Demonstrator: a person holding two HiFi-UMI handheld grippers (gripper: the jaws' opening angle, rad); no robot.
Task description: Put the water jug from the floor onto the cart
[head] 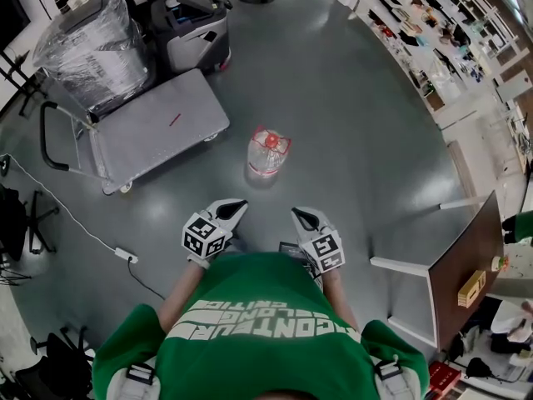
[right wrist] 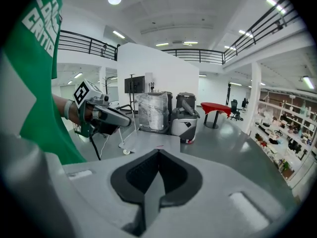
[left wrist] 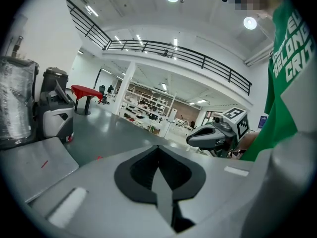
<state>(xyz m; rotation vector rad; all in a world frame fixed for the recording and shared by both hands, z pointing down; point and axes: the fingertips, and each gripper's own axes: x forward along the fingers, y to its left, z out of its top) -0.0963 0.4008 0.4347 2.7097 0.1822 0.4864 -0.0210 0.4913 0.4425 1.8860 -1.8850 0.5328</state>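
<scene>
Grey floor: the water jug stands upright just ahead of you, to the right of the cart.
Your left gripper and right gripper are both closed and empty. Expect a heavy, rigid, smooth-walled load, so take hold at the neck under the red cap.

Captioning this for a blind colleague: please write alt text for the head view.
A clear water jug with a red cap stands on the grey floor ahead of a person in a green shirt, who holds the left gripper and right gripper out front, both shut and empty. A flat grey cart stands left of the jug.
</scene>
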